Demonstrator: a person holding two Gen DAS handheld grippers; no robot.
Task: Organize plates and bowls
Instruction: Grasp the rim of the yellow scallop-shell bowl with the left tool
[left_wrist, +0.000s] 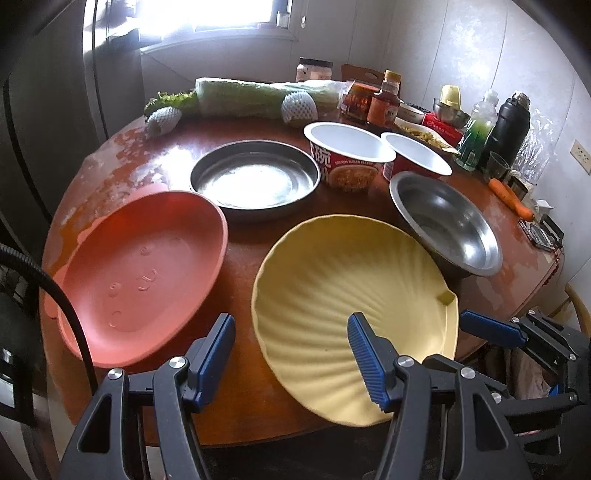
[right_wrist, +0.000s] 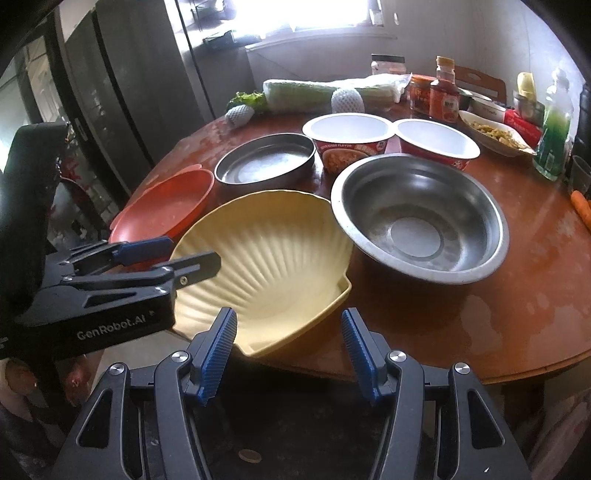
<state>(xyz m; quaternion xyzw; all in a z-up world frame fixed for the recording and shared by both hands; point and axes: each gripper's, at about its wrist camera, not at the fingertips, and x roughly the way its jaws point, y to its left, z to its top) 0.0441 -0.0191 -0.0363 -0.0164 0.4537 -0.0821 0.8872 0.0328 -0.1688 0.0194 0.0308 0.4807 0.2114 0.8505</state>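
A yellow shell-shaped plate (left_wrist: 343, 295) lies at the table's near edge, also in the right wrist view (right_wrist: 269, 258). A pink plate (left_wrist: 144, 273) lies to its left, a flat steel pan (left_wrist: 255, 177) behind, a steel bowl (left_wrist: 447, 221) to its right, and two red paper bowls (left_wrist: 347, 147) (left_wrist: 417, 151) further back. My left gripper (left_wrist: 291, 354) is open, its right finger over the yellow plate's near rim. My right gripper (right_wrist: 290, 350) is open just before that plate's near right corner. The left gripper also shows in the right wrist view (right_wrist: 177, 254).
The round wooden table (right_wrist: 480, 325) carries wrapped cabbage (left_wrist: 258, 96), sauce jars (left_wrist: 384, 99), a green bottle (left_wrist: 476, 136), a black flask (left_wrist: 511, 125), a carrot (left_wrist: 511, 197) and a dish of food (right_wrist: 495, 134) along its back and right. A dark fridge (right_wrist: 122, 92) stands at the left.
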